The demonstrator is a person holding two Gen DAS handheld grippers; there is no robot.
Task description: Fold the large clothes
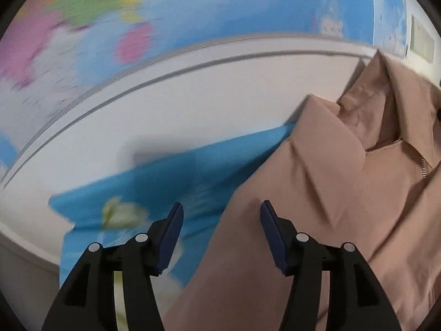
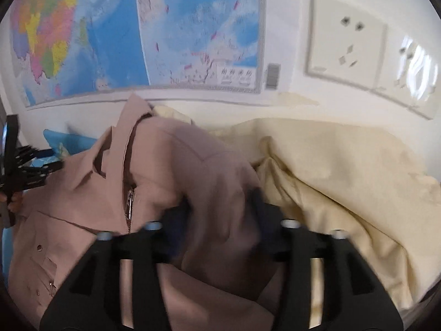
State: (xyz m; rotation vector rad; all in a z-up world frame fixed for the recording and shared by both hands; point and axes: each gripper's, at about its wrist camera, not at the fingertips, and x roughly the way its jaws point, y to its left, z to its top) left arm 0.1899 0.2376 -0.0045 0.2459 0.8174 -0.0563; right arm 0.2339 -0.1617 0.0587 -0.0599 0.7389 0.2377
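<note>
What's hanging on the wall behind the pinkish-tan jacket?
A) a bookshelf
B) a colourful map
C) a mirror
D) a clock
B: in the right wrist view a colourful map, blue seas with patchwork countries, covers the wall just above the collar of the jacket, with a wall socket to its right.

Right gripper [image 2: 220, 215] fingers [image 2: 176, 220] motion-blurred; jacket [image 2: 154, 171] hem cut off.
</note>
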